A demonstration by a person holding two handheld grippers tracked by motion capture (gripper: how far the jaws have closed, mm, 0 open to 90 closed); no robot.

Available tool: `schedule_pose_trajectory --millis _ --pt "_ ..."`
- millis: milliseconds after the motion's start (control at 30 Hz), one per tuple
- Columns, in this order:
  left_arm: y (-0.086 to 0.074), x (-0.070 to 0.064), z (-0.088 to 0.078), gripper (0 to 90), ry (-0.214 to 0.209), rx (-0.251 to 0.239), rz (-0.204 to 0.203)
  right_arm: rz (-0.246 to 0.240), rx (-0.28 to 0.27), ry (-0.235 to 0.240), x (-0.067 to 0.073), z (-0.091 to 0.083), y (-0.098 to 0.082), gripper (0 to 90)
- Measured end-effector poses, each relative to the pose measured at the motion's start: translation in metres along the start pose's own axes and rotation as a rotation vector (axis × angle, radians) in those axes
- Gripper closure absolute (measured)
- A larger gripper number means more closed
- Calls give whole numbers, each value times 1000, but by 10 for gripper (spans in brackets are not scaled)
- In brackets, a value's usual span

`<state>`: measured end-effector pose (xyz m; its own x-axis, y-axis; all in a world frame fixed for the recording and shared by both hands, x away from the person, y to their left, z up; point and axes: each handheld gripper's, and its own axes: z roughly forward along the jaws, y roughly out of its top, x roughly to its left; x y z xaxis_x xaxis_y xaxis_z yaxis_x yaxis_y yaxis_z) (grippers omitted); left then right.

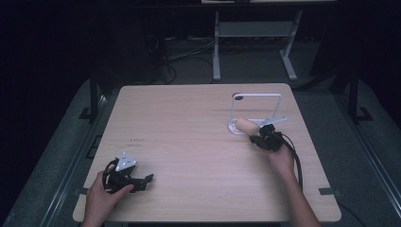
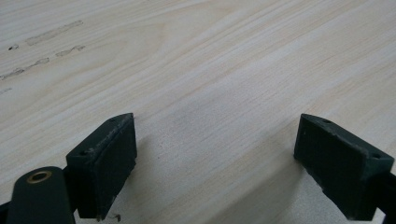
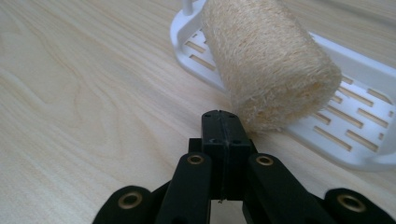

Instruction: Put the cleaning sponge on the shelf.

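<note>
Loofah roll (image 3: 271, 65): lying half on the white rack (image 3: 355, 135), at your one o'clock. Your right gripper (image 3: 219, 122): pressed together, empty, touching its end. Your left gripper (image 2: 215, 154): spread, idle. Seating judged unfinished.

A wooden table (image 1: 198, 142) is seen from above, with the floor around it and a desk frame (image 1: 255, 42) standing beyond its far edge. On the far right part of the table a slotted rack (image 1: 255, 111) is placed, its upright frame rising at the far side of its base. A loofah roll (image 1: 247, 126) is tilted over the near edge of the rack base, just ahead of the right gripper (image 1: 265, 138), which is held close behind it. Well apart, at the near left corner, the left gripper (image 1: 142, 182) is rested on the table, pointed rightward.
</note>
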<state>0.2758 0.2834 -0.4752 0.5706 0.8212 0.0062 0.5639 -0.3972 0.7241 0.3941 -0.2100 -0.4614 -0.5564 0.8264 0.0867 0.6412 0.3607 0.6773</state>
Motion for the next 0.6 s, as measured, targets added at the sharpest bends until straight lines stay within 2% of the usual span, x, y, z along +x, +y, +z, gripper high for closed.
schedule_pose_trajectory --millis 367,600 --pt "0 0 0 126 0 1 1 37 -29 -40 -12 -4 -2 898" --pt "0 0 0 126 0 0 0 44 -37 -78 -18 -2 -2 898"
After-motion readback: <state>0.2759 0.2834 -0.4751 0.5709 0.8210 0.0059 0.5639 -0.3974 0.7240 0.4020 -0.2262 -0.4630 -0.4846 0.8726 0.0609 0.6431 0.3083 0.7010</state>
